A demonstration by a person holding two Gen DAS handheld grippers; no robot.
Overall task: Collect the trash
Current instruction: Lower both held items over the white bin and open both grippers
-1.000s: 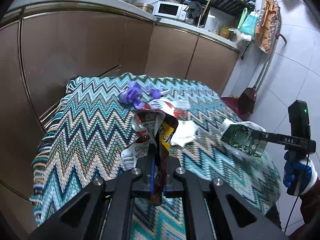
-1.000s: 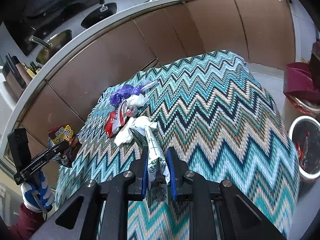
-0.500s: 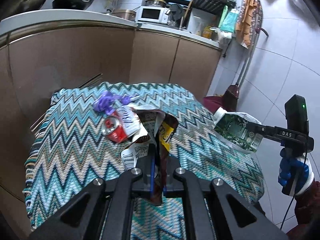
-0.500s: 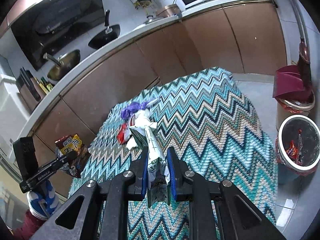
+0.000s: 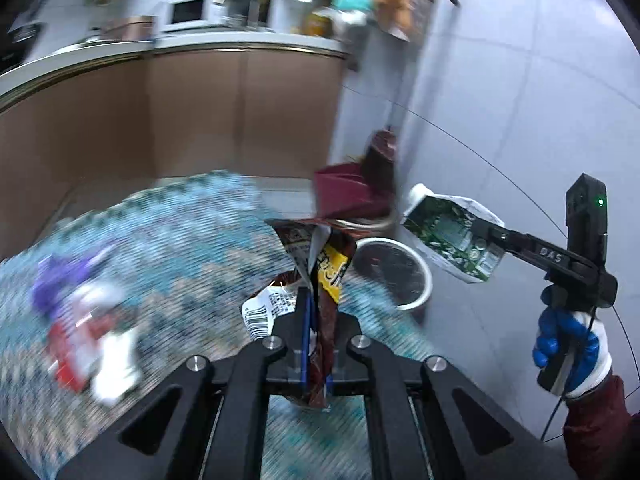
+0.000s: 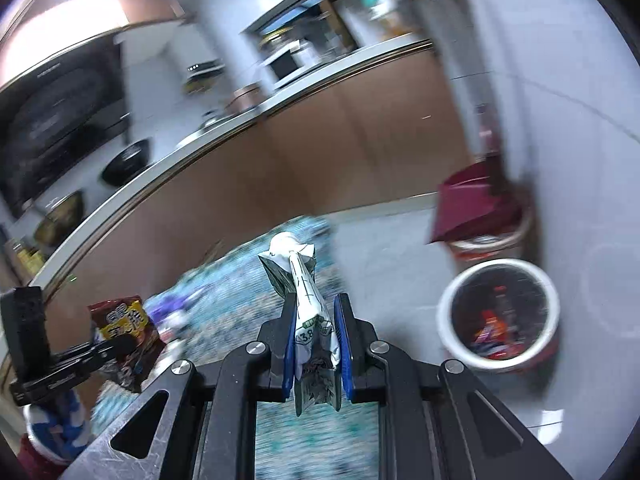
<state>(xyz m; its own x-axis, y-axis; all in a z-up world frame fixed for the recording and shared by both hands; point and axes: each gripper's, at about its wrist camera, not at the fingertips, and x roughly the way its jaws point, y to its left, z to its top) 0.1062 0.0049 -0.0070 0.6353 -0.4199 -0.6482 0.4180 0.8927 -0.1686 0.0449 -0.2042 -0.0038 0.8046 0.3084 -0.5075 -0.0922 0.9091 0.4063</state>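
My left gripper [image 5: 318, 320] is shut on a dark red and yellow snack bag [image 5: 326, 264], held upright above the zigzag tablecloth [image 5: 180, 240]. In the right wrist view my right gripper [image 6: 316, 320] is shut on a crumpled green and white milk carton [image 6: 298, 276]. That same milk carton [image 5: 452, 232] and the right gripper [image 5: 492, 236] show at the right of the left wrist view, above the floor. A white-rimmed trash bin [image 6: 498, 316] holding wrappers stands on the floor to the right; the trash bin [image 5: 394, 272] sits just past the snack bag. The snack bag [image 6: 122, 336] appears at lower left.
More trash lies blurred on the cloth at left: a purple scrap [image 5: 60, 280], a red can [image 5: 70, 344] and white paper [image 5: 116, 364]. A maroon dustpan [image 6: 476, 204] leans behind the bin. Brown cabinets [image 5: 200, 120] line the back. A gloved hand [image 5: 568, 348] grips the right tool.
Both grippers have swung right, away from the table's middle toward the floor bin, each keeping its item. The bin has come into the left wrist view and grown larger in the right one.
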